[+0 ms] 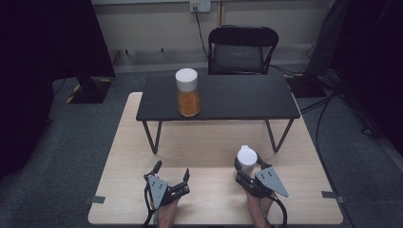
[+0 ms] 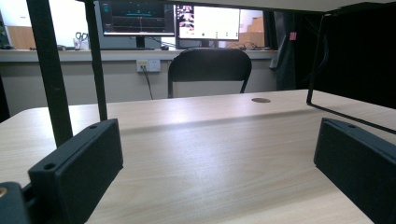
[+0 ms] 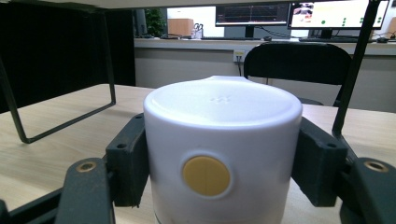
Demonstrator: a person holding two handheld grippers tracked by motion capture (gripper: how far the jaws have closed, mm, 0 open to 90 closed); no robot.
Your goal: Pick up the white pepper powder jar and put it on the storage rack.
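Note:
A white lidded container (image 1: 246,157) with a yellow round button (image 3: 206,175) stands on the wooden table (image 1: 209,142) at the front right. My right gripper (image 1: 248,169) is shut on it, one jaw pressed against each side. My left gripper (image 1: 171,171) rests at the front left, open, with bare tabletop between its jaws (image 2: 219,154). A jar with orange contents and a white lid (image 1: 187,92) stands on the small black raised table (image 1: 237,97), towards its left end.
The black raised table's wire legs (image 1: 153,135) stand on the wooden table ahead of both grippers. A black chair (image 1: 241,50) sits behind the table. Bits of tape (image 1: 97,199) mark the table's front corners. Monitors (image 2: 140,18) line the far wall.

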